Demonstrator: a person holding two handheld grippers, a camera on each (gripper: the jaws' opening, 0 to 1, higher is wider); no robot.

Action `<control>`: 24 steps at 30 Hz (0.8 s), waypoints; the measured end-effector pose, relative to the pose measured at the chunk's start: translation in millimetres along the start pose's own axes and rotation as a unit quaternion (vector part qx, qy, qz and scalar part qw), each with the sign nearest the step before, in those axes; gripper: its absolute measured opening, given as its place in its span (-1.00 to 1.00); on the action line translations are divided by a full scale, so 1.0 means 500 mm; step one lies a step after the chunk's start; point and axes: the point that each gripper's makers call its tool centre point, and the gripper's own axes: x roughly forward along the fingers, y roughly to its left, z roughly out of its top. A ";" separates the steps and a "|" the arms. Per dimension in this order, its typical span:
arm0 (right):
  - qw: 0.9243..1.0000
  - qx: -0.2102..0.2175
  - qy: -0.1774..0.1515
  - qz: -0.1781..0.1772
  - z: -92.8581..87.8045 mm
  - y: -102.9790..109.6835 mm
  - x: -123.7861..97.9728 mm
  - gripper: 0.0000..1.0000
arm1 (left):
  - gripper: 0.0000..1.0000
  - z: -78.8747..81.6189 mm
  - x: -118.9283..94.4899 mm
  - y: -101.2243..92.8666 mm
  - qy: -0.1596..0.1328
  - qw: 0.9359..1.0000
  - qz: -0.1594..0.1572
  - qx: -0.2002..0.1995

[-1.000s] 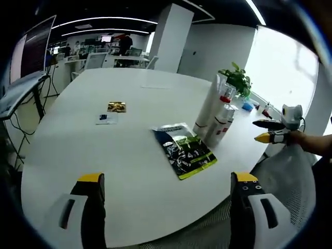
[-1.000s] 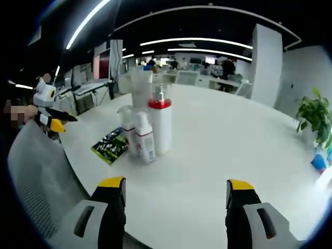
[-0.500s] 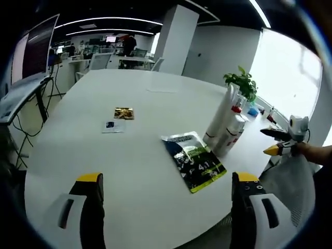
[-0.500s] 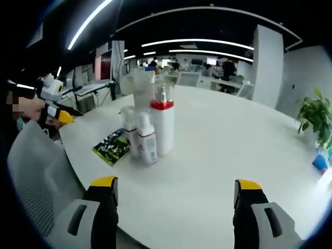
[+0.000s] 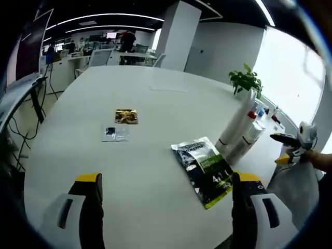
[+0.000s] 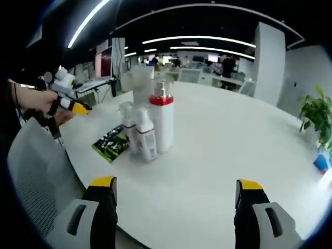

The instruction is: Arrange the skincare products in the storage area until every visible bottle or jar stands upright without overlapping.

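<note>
**Q:** Which step is in hand, and where do the products stand?

**A:** Approach. My left gripper (image 5: pixel 163 207) and my right gripper (image 6: pixel 176 210) both hover released, jaws spread wide, grasping nothing. The bottles (image 6: pixel 148 127) stand upright in a tight cluster on the white surface (image 6: pixel 223 145), the red-collared pump bottle (image 6: pixel 162 122) tallest. A dark green sachet (image 5: pixel 205 168) lies flat just beside them, to their left in the right gripper view.

**Q:** What does the next move call for?

**A:** In my judgement, check the cluster for touching or overlapping bottles, then bring my right jaws to one, clench around its body, and space it apart. Two small packets (image 5: pixel 120 124) lie well apart, far left.
</note>
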 end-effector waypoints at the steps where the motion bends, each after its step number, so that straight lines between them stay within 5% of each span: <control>1: 1.000 0.000 0.001 -0.001 0.000 0.000 0.000 0.97 | 0.94 0.002 0.008 0.007 0.006 1.000 0.007 -0.003; 10: 1.000 0.002 0.014 0.003 -0.012 0.001 0.003 0.94 | 0.82 -0.003 0.054 0.061 0.063 0.997 0.049 -0.021; 24: 1.000 0.003 0.025 0.009 -0.021 0.004 0.005 0.90 | 0.70 0.026 0.110 0.117 0.088 0.993 0.070 -0.032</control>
